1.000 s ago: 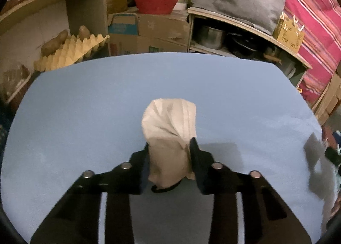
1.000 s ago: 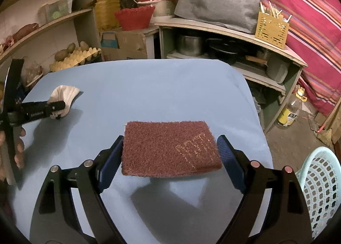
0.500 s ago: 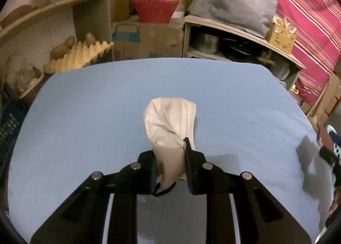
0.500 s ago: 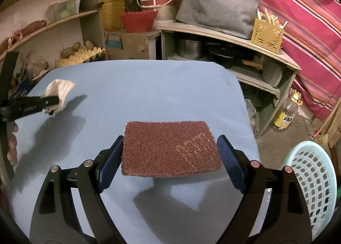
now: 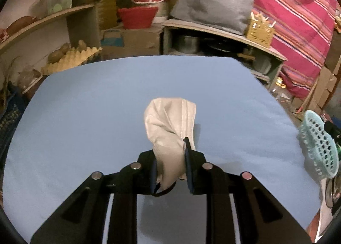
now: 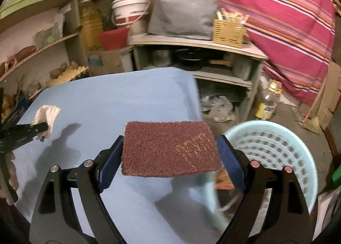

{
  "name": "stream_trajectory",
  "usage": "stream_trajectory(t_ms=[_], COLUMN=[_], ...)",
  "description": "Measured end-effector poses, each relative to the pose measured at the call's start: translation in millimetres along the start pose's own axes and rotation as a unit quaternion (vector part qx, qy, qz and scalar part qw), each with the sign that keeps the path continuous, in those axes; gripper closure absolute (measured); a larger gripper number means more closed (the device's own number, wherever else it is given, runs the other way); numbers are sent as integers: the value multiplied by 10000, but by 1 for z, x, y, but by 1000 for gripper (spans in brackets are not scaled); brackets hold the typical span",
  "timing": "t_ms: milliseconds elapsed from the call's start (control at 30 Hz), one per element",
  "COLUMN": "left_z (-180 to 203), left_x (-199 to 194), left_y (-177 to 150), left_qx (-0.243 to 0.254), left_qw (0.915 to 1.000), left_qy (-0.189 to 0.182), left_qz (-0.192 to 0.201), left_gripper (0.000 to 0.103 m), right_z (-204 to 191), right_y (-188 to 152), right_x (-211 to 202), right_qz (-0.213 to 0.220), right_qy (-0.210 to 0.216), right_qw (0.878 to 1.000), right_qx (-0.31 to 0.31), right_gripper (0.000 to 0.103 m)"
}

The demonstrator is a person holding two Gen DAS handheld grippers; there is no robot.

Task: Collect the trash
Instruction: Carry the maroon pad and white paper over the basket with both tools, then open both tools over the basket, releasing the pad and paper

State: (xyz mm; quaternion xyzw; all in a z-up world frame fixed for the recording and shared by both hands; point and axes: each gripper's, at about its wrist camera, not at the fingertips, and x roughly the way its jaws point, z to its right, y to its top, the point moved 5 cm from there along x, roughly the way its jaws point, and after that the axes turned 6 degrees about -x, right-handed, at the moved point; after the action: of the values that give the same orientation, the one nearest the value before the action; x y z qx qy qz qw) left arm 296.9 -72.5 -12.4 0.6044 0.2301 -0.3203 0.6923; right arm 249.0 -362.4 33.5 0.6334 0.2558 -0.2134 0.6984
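- So both hands are loaded up right now. The left gripper (image 5: 170, 164) is clamped on a crumpled white face mask (image 5: 170, 124), jaws pinched nearly together around its lower end, with a black ear loop dangling underneath.
- The right gripper (image 6: 170, 153) is gripping a flat reddish-brown scrubbing pad (image 6: 170, 148) edge to edge, so the jaws stand wide but the blue pads are pressed against both sides of it.
- Neither thing is on the blue table (image 5: 85, 116) any more. Both are lifted clear, and you can see their shadows on the cloth below.
- Seen from the right-hand camera, the pale blue plastic basket (image 6: 270, 150) sits on the floor off the table's edge, at about 4 o'clock from the pad and partly behind the right finger. From the left-hand camera just a slice of it shows, out at 3 o'clock from the mask.
- My read: picking up is done, and this is the carry-to-the-bin step. The pad looks closest to going in.
- Next move, I'd guess: get the pad fully over the basket opening, then let the jaws go. It's stiff and flat, so it should drop clean.
- The mask has further to travel, across to the same basket. It's floppy, and that loop might snag on a finger when released, so a little shake could be needed.
- Rest of the room is cluttered shelves, nothing in the way.
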Motion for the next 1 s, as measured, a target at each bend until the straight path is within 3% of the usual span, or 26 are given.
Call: stream_trajectory(t_ms=[567,767,1000], left_z=[195,265,330], left_x=[14,13,14], left_y=[-8,-12,-19], left_qx=[696,885,1105], left_qw=[9925,9856,9783], left_qy=[-1002,-1442,-1753], left_qz=[-20,-43,-81], left_gripper=[81,81,81], right_z=[163,195,200], right_y=[-60,-79,-84], right_x=[-52,-54,-54], right_qz=[-36,-123,-132], right_qy=[-1207,-1288,-1296], right_qw=[9899,9856,9842], right_qx=[739,1089,1197], right_gripper=[18,18,18])
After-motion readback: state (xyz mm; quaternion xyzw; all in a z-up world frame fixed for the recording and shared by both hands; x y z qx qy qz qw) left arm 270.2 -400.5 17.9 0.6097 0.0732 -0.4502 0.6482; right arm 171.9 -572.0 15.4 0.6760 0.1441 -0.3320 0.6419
